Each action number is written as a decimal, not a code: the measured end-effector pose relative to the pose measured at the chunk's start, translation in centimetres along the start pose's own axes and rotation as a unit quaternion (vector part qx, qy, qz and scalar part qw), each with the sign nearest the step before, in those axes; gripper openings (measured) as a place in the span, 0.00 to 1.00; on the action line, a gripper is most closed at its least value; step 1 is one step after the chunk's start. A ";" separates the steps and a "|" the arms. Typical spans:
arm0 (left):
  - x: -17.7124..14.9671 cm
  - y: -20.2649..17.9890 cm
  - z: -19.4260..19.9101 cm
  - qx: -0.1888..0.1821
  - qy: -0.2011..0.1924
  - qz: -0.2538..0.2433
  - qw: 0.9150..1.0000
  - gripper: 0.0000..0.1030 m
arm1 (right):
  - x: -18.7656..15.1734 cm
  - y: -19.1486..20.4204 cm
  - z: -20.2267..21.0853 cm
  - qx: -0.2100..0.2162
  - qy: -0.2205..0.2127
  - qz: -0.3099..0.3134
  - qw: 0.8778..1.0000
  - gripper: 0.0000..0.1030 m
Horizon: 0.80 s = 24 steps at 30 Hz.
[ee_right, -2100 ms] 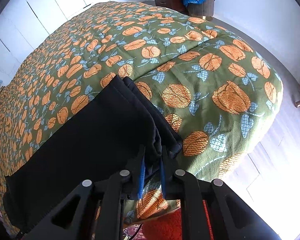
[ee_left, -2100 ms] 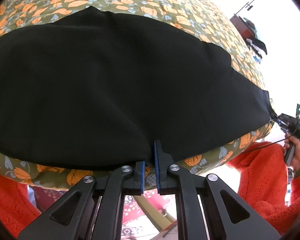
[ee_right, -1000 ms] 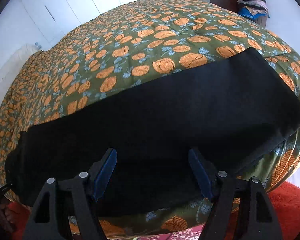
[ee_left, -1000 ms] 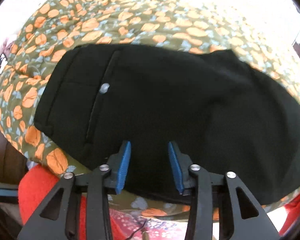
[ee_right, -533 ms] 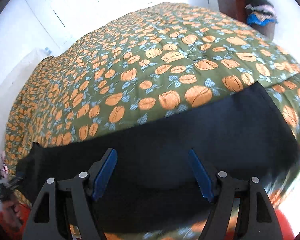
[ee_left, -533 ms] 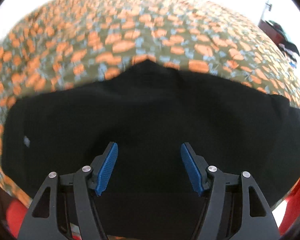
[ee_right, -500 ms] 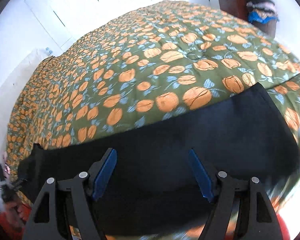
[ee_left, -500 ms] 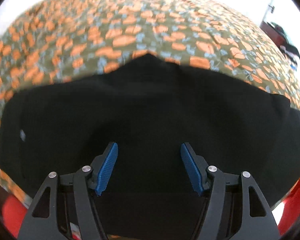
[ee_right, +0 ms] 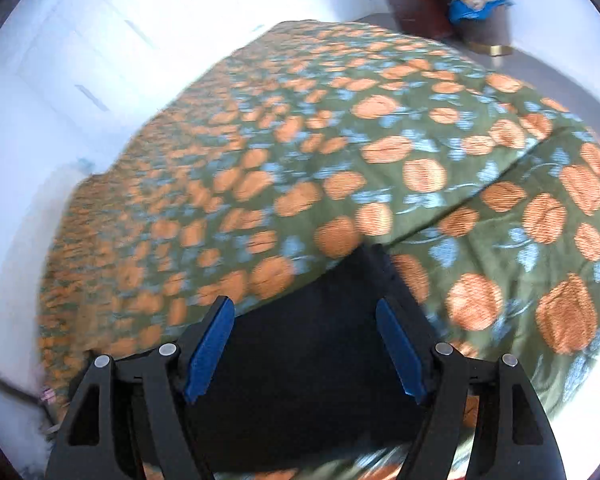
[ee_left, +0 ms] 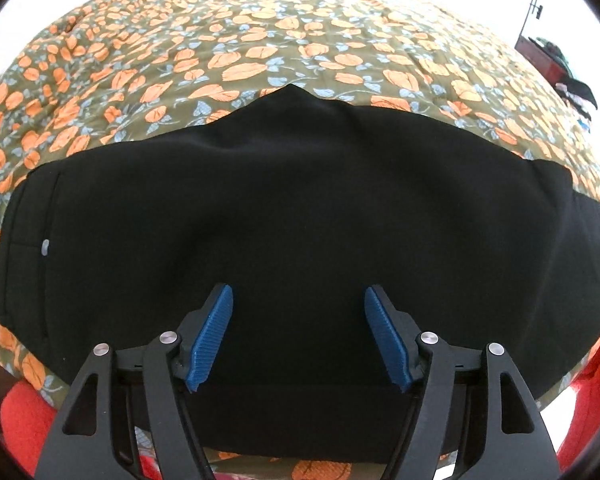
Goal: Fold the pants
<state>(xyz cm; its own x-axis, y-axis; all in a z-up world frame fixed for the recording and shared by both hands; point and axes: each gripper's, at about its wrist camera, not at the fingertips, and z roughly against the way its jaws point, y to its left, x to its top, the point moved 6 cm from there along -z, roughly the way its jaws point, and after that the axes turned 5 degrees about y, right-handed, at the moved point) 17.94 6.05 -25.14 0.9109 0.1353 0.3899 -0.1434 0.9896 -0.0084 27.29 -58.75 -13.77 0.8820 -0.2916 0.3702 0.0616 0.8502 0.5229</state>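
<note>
Black pants lie flat on the bedspread, folded lengthwise. Left gripper, jaws just widened, and right gripper both gape empty; next, likely grasp one end for a crosswise fold

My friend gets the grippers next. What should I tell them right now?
Left gripper: its jaws have just been opening and hold nothing, above the black pants.
Right gripper: open, empty, over one end of the pants.
Pants lie flat along the near edge of the flowered bedspread, already doubled lengthwise.
Left: fold them across to make them shorter.
</note>
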 end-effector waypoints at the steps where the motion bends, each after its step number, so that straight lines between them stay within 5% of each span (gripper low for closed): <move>1: 0.0 0.0 0.0 0.000 0.000 0.001 1.000 0.69 | -0.3 0.3 -0.1 0.009 0.013 0.008 1.000 0.72; 4: 0.0 0.0 0.0 0.000 0.000 0.001 1.000 0.69 | -1.4 -0.4 -1.4 -0.030 0.062 0.027 0.997 0.72; 6: -0.1 0.1 0.1 -0.002 0.001 0.000 1.000 0.69 | -1.7 -3.0 -2.0 -0.105 0.078 0.019 0.991 0.71; 10: -0.5 0.2 0.2 -0.003 0.002 0.000 1.000 0.70 | -1.1 -4.7 0.1 -0.184 0.027 0.038 0.982 0.70; 15: -0.5 0.0 0.1 0.002 0.003 -0.001 1.000 0.71 | -0.9 -4.2 1.7 -0.157 0.007 0.049 0.986 0.70; 21: -0.6 0.0 0.3 0.001 0.003 0.003 1.000 0.71 | -1.2 -7.6 3.5 -0.073 -0.017 -0.079 0.994 0.70; 24: -0.6 -0.1 0.2 0.001 0.003 0.004 1.000 0.72 | -1.9 -7.3 3.6 -0.040 -0.015 -0.095 0.995 0.70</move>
<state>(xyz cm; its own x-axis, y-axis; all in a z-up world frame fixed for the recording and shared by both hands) 17.32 5.89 -25.20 0.9121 0.1435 0.3841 -0.1518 0.9884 -0.0089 23.42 -66.00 -15.53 0.8368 -0.4624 0.2932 0.2646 0.8103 0.5228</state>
